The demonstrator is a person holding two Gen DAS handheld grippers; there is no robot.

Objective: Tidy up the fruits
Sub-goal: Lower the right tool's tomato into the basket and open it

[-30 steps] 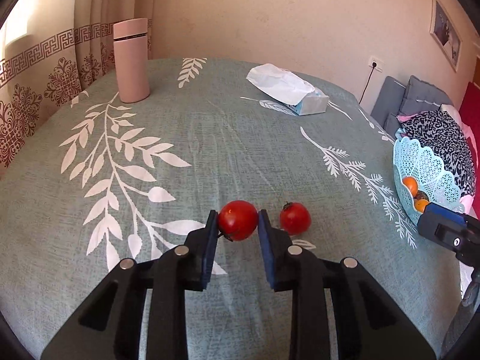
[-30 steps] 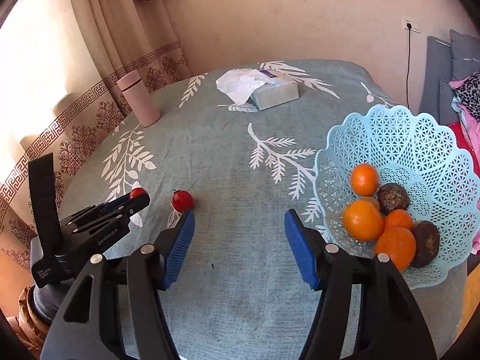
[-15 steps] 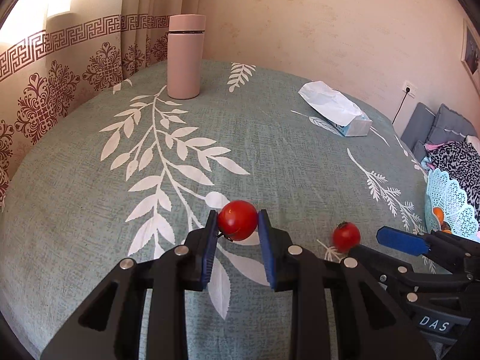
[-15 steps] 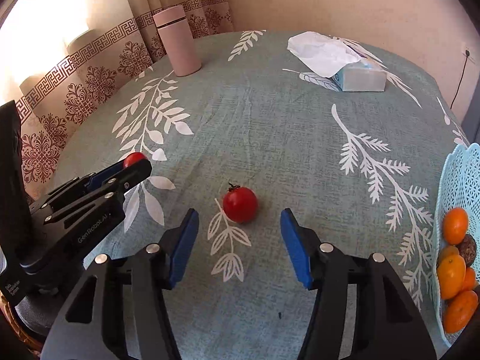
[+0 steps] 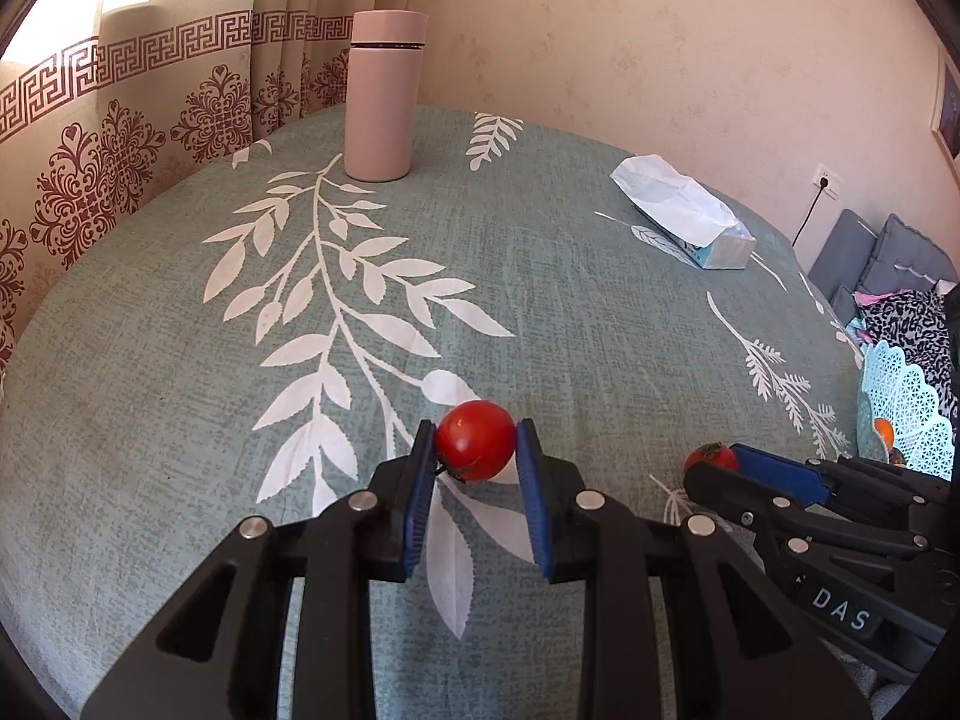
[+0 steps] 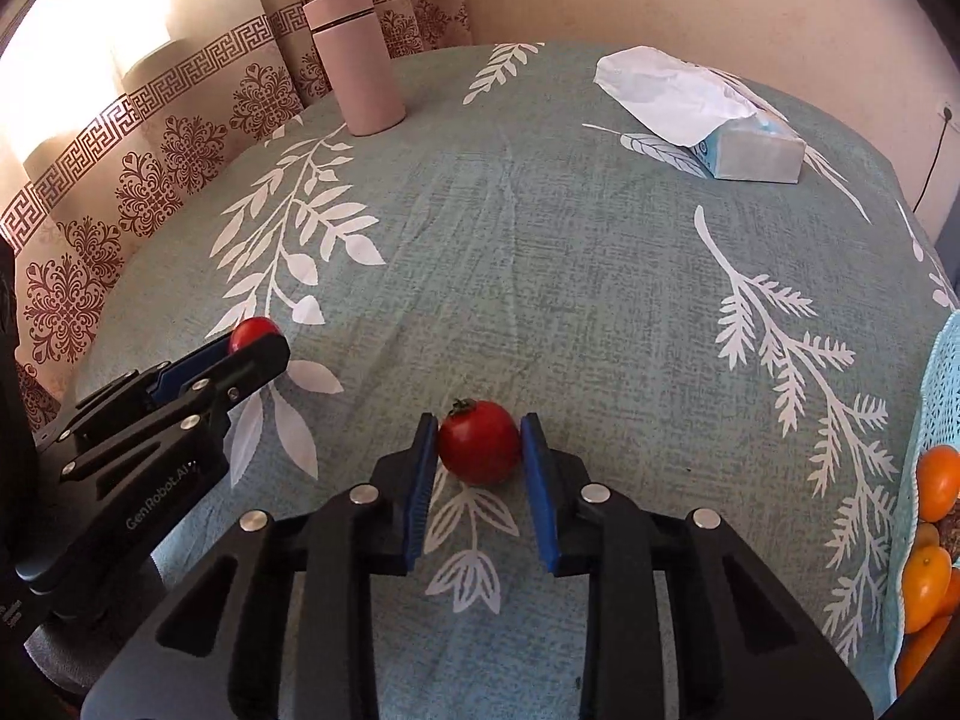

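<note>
Two red tomatoes occupy the centre of the scene, each held between blue-padded jaws. We see the first tomato [image 5: 475, 440] gripped in the left gripper [image 5: 474, 450], whose jaws are closed against its sides just above the counter [image 5: 540, 276]. We see the second tomato [image 6: 479, 441], stem uppermost, resting on the counter between the jaws of the right gripper [image 6: 479, 450], which have just been closing and now press on both its flanks. Both grippers lie side by side, each visible at the edge of the other's view. Farther back on the leaf-printed cloth, a pink flask [image 5: 384, 96] stands upright near the curtain [image 5: 120, 138], and a tissue pack [image 6: 708, 114] lies well apart from it. At the right edge, a pale blue lattice basket [image 5: 906, 402] holds oranges [image 6: 936, 483].
</note>
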